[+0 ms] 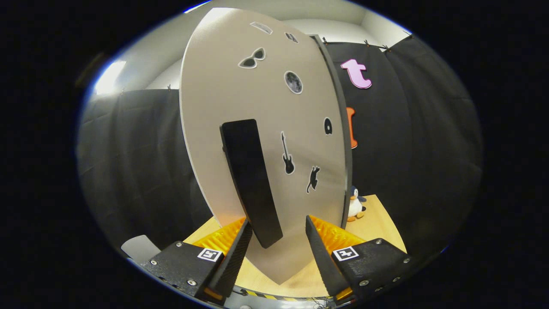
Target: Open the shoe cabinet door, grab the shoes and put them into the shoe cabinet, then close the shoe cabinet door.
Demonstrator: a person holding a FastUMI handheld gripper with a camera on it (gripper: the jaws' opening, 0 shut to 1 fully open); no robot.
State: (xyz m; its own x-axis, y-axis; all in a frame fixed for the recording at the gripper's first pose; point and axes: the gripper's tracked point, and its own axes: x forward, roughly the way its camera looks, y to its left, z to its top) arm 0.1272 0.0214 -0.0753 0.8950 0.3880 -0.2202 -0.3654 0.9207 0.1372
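Observation:
The shoe cabinet door is a pale beige panel with several black stickers, standing close in front of me and swung at an angle. A long black handle runs down its face. My gripper is open, and the handle's lower end sits between the two fingers, nearer the left finger, with a gap to the right finger. Neither finger presses on it. The cabinet's dark edge shows just right of the door.
A small penguin plush stands on the wooden tabletop beyond the right finger, beside the cabinet edge. Black cloth walls close the booth on both sides. A pale object lies left of the left finger.

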